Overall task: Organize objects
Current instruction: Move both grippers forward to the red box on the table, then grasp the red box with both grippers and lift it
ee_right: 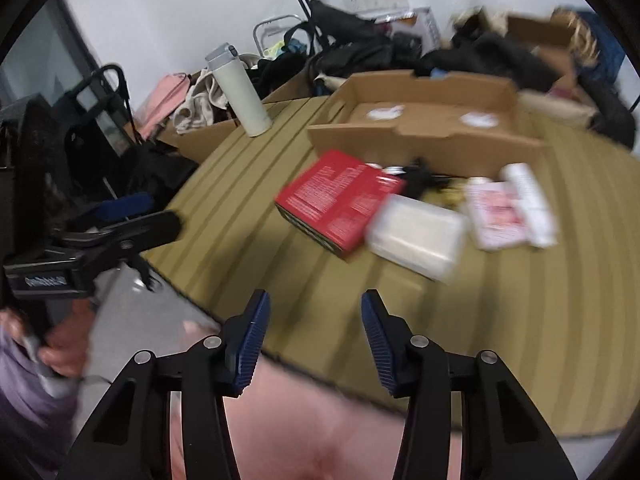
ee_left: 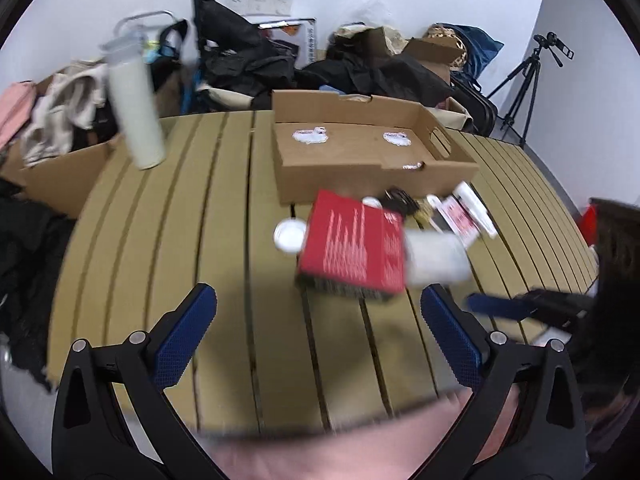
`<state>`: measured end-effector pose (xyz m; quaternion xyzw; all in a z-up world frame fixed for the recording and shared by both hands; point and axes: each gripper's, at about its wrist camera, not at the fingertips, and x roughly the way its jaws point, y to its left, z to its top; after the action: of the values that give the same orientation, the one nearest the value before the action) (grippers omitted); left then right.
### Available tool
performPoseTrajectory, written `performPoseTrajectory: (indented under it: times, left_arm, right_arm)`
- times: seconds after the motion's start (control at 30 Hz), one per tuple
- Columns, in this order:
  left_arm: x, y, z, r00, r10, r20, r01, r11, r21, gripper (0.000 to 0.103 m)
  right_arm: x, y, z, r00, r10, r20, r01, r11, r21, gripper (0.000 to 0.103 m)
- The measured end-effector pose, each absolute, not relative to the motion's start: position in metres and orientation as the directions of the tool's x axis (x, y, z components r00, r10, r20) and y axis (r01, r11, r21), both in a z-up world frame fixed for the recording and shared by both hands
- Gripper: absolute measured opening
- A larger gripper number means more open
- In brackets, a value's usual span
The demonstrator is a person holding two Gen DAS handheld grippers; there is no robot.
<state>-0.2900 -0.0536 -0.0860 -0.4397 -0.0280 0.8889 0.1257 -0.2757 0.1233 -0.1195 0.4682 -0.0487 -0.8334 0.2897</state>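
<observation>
A red box point(ee_left: 354, 246) lies on the slatted table point(ee_left: 192, 208) in front of an open cardboard tray point(ee_left: 360, 148). Beside it lie a clear plastic case point(ee_left: 436, 258), a white round lid point(ee_left: 289, 235), a pink packet point(ee_left: 458, 216), a white tube point(ee_left: 476, 208) and a black tangled item point(ee_left: 398, 200). My left gripper point(ee_left: 318, 312) is open and empty, short of the red box. My right gripper point(ee_right: 315, 316) is open and empty near the table's front edge; the red box point(ee_right: 338, 200), clear case point(ee_right: 416, 236), pink packet point(ee_right: 498, 216) and tray point(ee_right: 428, 120) lie ahead.
A white bottle point(ee_left: 136, 112) stands at the table's far left corner, also in the right wrist view point(ee_right: 242, 92). Clothes, bags and cardboard boxes point(ee_left: 60, 176) crowd behind and left of the table. A tripod point(ee_left: 524, 80) stands at the far right.
</observation>
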Motion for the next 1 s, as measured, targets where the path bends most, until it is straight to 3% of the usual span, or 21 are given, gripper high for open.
performPoseTrajectory:
  times: [0.07, 0.23, 0.4, 0.53, 0.6, 1.0]
  left_arm:
    - [-0.318, -0.055, -0.102, -0.548, 0.287, -0.786, -0.224, -0.955, -0.193, 0.096]
    - [-0.364, -0.052, -0.144, -0.451, 0.382, -0.807, -0.247, -0.922, -0.298, 0.066]
    - [-0.376, -0.05, -0.172, -0.375, 0.457, -0.807, -0.233, -0.889, -0.395, 0.052]
    - [-0.369, -0.056, -0.173, -0.365, 0.482, -0.796, -0.176, -0.876, -0.449, 0.045]
    - [-0.357, -0.056, -0.165, -0.359, 0.502, -0.787, -0.172, -0.864, -0.473, 0.042]
    - [-0.265, -0.019, -0.068, -0.47, 0.546, -0.693, -0.276, -0.837, -0.472, 0.036]
  right_arm:
    - [-0.3, 0.107, -0.137, -0.388, -0.538, -0.748, 0.403, -0.829, 0.388, 0.051]
    - [-0.337, 0.092, -0.167, -0.409, -0.431, -0.805, 0.289, -0.897, 0.334, 0.051]
    - [-0.355, 0.104, -0.18, -0.387, -0.448, -0.806, 0.236, -0.893, 0.383, 0.054]
    - [-0.364, 0.106, -0.18, -0.39, -0.464, -0.796, 0.235, -0.885, 0.401, 0.054]
    - [-0.362, 0.108, -0.174, -0.406, -0.452, -0.795, 0.223, -0.892, 0.393, 0.045]
    - [-0.276, 0.155, -0.062, -0.534, -0.457, -0.712, 0.321, -0.888, 0.329, 0.04]
